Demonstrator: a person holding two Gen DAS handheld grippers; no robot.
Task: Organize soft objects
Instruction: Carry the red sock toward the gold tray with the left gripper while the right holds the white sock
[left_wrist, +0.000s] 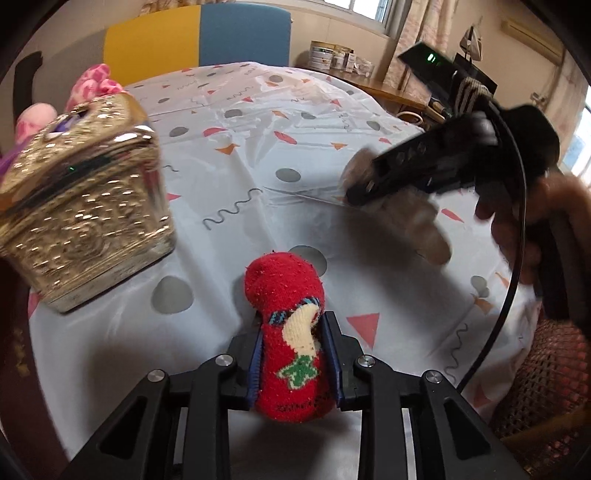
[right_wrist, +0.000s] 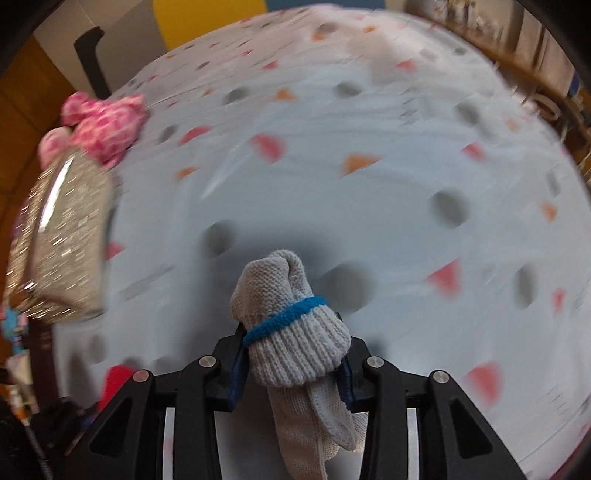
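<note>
Left gripper (left_wrist: 295, 354) clamped the red sock (left_wrist: 291, 343); right gripper (right_wrist: 291, 354) clamped the glove (right_wrist: 291, 332). Box (left_wrist: 88, 218) lay left, nearer the left.

Home room: curtains (left_wrist: 410, 33), tablecloth (left_wrist: 258, 122), chairs (left_wrist: 199, 35).

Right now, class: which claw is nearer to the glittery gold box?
Left. The left claw, shut on the red sock, sits just right of the gold box; the right claw, holding a grey glove, hovers farther right.

Patterned tablecloth (left_wrist: 303, 155); yellow-blue chairs (left_wrist: 199, 37) behind; curtained window (left_wrist: 406, 22); wooden sideboard (left_wrist: 388, 92) right.
</note>
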